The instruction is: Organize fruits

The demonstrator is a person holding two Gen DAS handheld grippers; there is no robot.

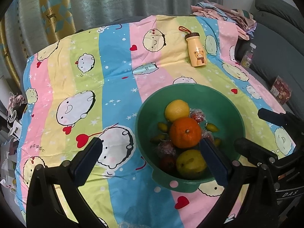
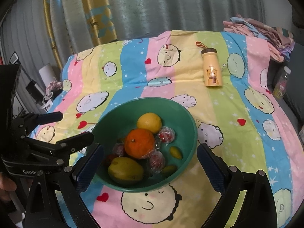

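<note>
A green bowl sits on the striped cartoon cloth. It holds an orange, a yellow lemon, a yellow-green mango, several red fruits wrapped in plastic film and small yellow-green fruits. My left gripper is open and empty, above the bowl's near left rim. My right gripper is open and empty, with one finger on each side of the bowl's near half. The right gripper's fingers show at the right edge of the left wrist view.
A yellow bear-print bottle with a brown cap lies on the cloth behind the bowl. Folded clothes are piled at the back right. A clear jar and a patterned box stand beside the table on the right. Curtains hang behind.
</note>
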